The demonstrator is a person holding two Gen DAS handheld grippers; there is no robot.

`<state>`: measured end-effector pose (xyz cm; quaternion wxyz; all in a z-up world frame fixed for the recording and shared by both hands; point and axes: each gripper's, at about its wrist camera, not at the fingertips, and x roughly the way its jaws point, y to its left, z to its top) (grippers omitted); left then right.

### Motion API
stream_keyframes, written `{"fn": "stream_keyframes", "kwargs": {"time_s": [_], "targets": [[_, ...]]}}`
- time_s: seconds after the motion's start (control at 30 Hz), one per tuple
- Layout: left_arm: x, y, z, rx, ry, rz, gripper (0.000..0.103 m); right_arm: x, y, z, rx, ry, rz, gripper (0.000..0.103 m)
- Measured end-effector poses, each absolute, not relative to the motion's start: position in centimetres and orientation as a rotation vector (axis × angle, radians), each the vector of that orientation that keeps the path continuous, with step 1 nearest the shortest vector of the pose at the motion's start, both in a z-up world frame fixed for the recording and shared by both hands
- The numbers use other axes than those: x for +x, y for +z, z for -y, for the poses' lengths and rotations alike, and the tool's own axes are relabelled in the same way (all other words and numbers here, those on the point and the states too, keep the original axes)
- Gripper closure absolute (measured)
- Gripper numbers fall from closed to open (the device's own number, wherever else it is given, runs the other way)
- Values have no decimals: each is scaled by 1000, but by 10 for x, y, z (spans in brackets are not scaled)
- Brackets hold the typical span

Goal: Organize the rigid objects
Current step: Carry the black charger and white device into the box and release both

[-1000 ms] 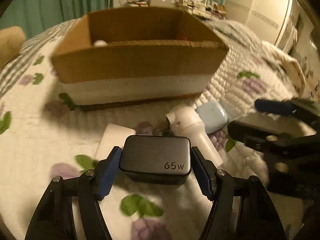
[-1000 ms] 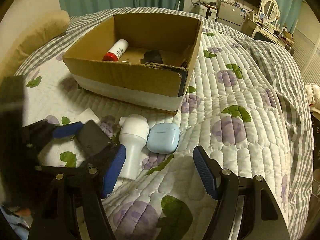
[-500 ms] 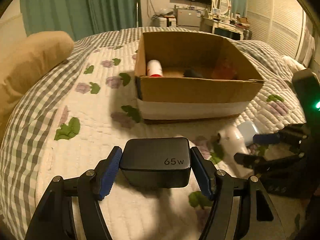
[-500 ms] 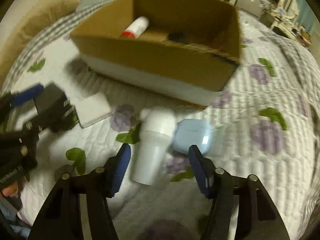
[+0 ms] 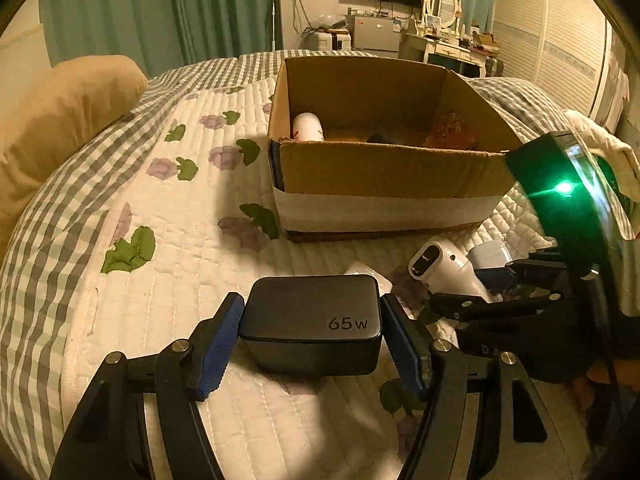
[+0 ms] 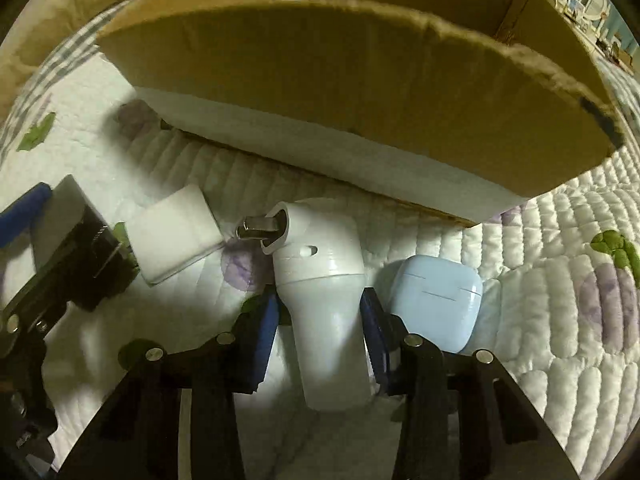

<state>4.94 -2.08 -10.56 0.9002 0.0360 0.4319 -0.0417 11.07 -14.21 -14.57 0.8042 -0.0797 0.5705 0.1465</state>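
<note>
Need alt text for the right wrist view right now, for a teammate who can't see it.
The right gripper is closing around a white handheld device lying on the quilted bedspread, its blue pads at either side. A pale blue earbud case lies just right of it, a flat white block to the left, the cardboard box behind.

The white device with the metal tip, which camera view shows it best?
The right wrist view: the white device lies in the centre on the quilt, its whole body and metal tip visible. The left wrist view shows only its head, small, partly behind the right gripper.
</note>
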Motion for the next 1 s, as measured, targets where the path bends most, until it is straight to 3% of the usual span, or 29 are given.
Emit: {"fn": "stream_keyframes", "kwargs": {"time_s": [0.27, 0.67, 0.87, 1.0], "targets": [[38, -81, 26, 88, -101, -850, 33, 77, -85, 147, -177, 349, -1044, 63], [86, 24, 46, 114, -166, -637, 33, 106, 71, 172, -151, 316, -740, 63], [160, 19, 52, 101, -185, -678, 33, 170, 82, 172, -134, 266, -752, 63], [194, -13, 62, 153, -171, -733, 33, 215, 46, 169, -151, 248, -838, 63]]}}
